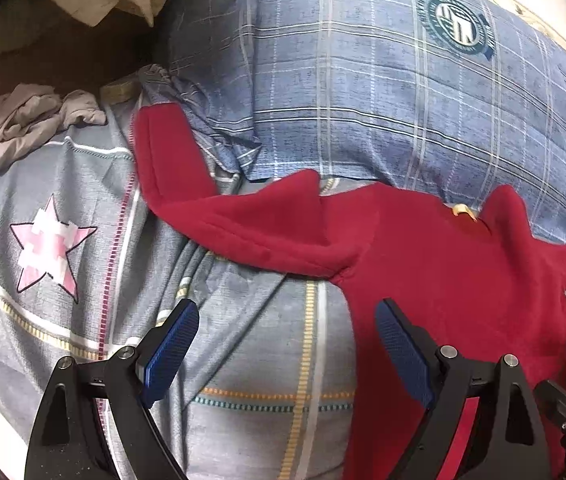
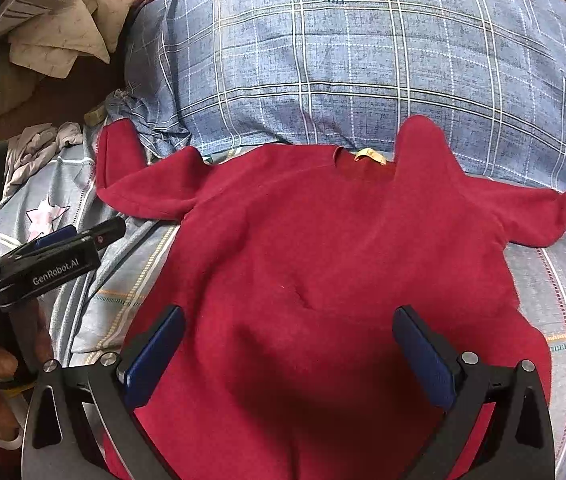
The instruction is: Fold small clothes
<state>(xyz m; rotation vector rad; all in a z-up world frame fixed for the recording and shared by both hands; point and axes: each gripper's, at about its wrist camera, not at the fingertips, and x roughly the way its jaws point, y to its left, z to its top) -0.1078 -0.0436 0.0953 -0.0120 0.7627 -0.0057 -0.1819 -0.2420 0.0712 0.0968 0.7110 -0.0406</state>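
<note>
Both tools (image 1: 287, 320) (image 2: 289, 324) above red sweater (image 2: 323, 248).

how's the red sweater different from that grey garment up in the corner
The red sweater is spread flat with its sleeves out to the sides; the grey garment is crumpled in a heap. The red sweater lies mid-bed just ahead of both open hand-held grippers; the grey garment sits far off at the bed's left edge. The sweater looks thick and fuzzy, the grey garment thin and wrinkled. Both rest on the plaid bedspread, and neither is folded.
</note>
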